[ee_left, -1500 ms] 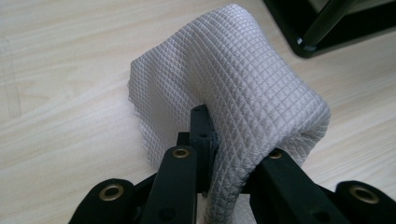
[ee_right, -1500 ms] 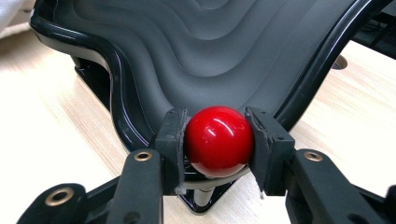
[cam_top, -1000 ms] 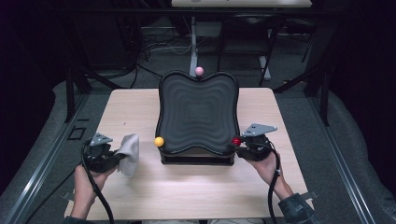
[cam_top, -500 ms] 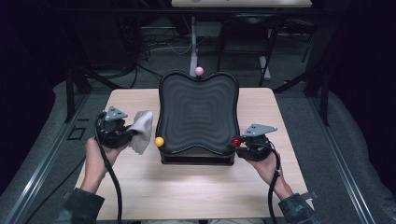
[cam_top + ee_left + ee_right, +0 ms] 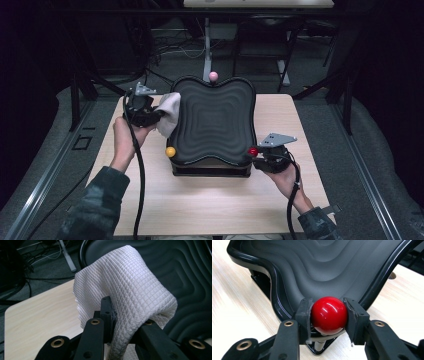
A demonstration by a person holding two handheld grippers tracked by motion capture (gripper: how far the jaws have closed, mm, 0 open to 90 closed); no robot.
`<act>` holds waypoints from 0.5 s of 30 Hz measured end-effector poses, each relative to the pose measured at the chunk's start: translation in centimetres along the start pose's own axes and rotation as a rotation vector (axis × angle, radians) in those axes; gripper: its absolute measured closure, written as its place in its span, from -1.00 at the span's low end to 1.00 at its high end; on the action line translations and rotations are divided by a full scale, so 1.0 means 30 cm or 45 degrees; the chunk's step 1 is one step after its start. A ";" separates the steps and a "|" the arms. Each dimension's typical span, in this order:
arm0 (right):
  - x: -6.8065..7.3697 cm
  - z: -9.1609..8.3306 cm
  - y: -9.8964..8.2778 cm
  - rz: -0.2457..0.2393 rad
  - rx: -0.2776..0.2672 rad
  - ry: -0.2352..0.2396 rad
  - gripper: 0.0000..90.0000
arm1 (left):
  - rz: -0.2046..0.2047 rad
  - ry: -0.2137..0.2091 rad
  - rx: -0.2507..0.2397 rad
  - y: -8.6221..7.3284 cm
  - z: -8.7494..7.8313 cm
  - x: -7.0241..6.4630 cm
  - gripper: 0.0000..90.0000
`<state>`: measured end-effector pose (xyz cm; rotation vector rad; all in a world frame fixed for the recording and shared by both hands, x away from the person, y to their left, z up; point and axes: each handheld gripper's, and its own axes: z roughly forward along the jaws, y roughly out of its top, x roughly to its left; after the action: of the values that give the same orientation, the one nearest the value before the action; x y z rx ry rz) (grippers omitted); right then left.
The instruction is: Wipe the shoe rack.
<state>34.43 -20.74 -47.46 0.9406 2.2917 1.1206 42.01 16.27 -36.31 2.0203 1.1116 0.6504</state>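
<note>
- A pale wooden table (image 5: 280, 200) was seen from the high view, with everything else resting on it.
- A black wavy-ridged plastic tray (image 5: 212, 120), raised on a dark base, was placed at the middle of the table; it was judged stiff and smooth, likely slippery under a wipe.
- The left gripper (image 5: 150, 112) was held at the tray's far left corner, its jaws nearly closed and clamped on a white quilted cloth (image 5: 170, 112).
- In the left gripper view, the cloth (image 5: 130, 290) was shown bulging out ahead of the jaws in a soft fold, just at the tray's rim. It was judged light and limp, easily bunched, so it is best pinched through a gathered fold near its middle, as it appeared to be.
- The right gripper (image 5: 260, 156) was held at the tray's near right corner, its jaws partly closed on a glossy red ball knob (image 5: 329, 315), with both pads pressed against it. The knob was judged hard and slick, best taken across its widest part.
- A yellow ball knob (image 5: 171, 151) was seen at the near left corner, and a pink ball knob (image 5: 213, 76) at the far edge.
</note>
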 end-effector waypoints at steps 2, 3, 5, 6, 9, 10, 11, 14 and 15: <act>-0.006 -0.002 -0.002 -0.003 0.001 0.015 0.33 | 0.004 0.011 -0.001 0.030 0.019 -0.003 0.81; -0.011 -0.006 -0.002 -0.011 0.008 0.020 0.33 | 0.008 0.022 -0.001 0.044 0.028 -0.006 0.82; -0.022 -0.013 -0.006 -0.022 0.012 0.041 0.33 | 0.008 0.028 -0.005 0.071 0.044 -0.010 0.82; -0.028 -0.017 -0.009 -0.026 0.014 0.045 0.33 | 0.013 0.036 -0.005 0.083 0.052 -0.013 0.82; -0.044 -0.028 -0.019 -0.045 0.008 0.085 0.33 | 0.012 0.042 -0.006 0.116 0.079 -0.023 0.82; -0.050 -0.031 -0.021 -0.050 0.008 0.107 0.33 | 0.012 0.049 -0.011 0.125 0.090 -0.027 0.82; -0.053 -0.032 -0.022 -0.046 0.007 0.113 0.33 | 0.012 0.055 -0.007 0.135 0.102 -0.031 0.82; -0.053 -0.032 -0.023 -0.045 0.006 0.109 0.33 | 0.017 0.090 0.007 0.162 0.145 -0.041 0.82; -0.053 -0.033 -0.023 -0.044 0.007 0.104 0.33 | 0.022 0.110 0.014 0.169 0.160 -0.042 0.82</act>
<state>34.62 -22.72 -47.33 0.8685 2.3681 1.1585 47.32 11.67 -35.31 2.0295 1.1512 0.7484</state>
